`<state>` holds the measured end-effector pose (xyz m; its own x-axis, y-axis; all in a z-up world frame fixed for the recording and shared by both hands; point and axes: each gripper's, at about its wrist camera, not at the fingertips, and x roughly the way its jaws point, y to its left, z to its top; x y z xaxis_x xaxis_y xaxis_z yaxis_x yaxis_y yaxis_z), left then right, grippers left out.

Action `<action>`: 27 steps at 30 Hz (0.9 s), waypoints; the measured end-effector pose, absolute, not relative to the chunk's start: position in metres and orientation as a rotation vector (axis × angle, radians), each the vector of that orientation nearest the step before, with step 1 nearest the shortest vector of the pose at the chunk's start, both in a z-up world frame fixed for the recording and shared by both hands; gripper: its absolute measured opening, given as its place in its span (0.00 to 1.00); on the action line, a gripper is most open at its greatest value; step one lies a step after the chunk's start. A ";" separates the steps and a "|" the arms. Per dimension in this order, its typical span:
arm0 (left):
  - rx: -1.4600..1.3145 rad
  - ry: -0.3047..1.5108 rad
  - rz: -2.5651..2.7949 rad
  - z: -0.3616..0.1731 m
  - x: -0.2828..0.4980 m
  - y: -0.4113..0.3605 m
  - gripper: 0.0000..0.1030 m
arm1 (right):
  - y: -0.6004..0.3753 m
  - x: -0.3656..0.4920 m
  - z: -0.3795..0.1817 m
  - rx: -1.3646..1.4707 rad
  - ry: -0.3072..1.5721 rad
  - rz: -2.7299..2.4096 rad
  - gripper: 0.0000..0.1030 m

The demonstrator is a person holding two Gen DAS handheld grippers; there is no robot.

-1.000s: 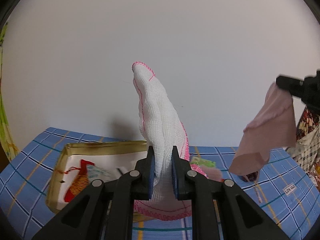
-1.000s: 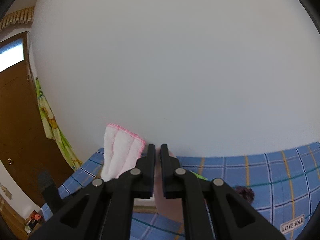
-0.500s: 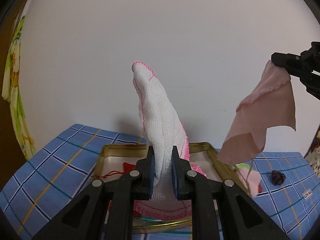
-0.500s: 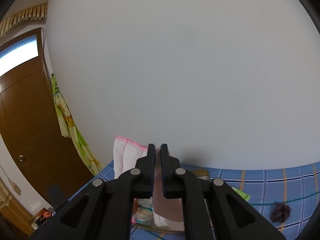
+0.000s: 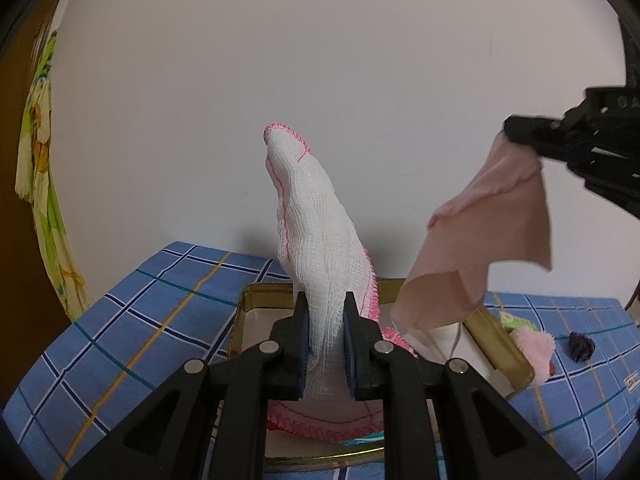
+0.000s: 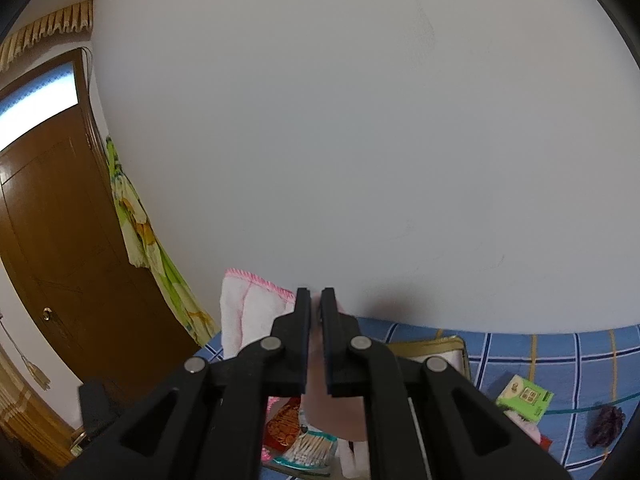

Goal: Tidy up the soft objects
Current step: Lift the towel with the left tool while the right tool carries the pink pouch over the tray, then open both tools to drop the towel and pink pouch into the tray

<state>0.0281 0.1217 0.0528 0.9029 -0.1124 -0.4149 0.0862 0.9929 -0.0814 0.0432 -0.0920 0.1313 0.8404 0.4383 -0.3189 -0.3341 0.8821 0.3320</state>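
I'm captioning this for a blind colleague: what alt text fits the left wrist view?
The left hand-held gripper grips a white pink-edged gauze cloth above a gold tin. At right, the right hand-held gripper dangles a pale pink cloth.

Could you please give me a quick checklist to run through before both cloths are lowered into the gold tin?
1. Left gripper clamped on the white gauze cloth: ok.
2. Right gripper clamped on the pink cloth: ok.
3. Both cloths lifted off the blue checked tablecloth: ok.
4. Gold tin below the cloths: ok.
5. Free room in the tin: cannot tell, the grippers hide its floor.
6. Fuzzy pink item outside the tin: not ok.
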 end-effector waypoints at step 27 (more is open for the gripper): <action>0.083 0.649 -0.137 0.028 0.042 0.101 0.76 | -0.116 0.068 0.041 0.336 0.522 0.257 0.63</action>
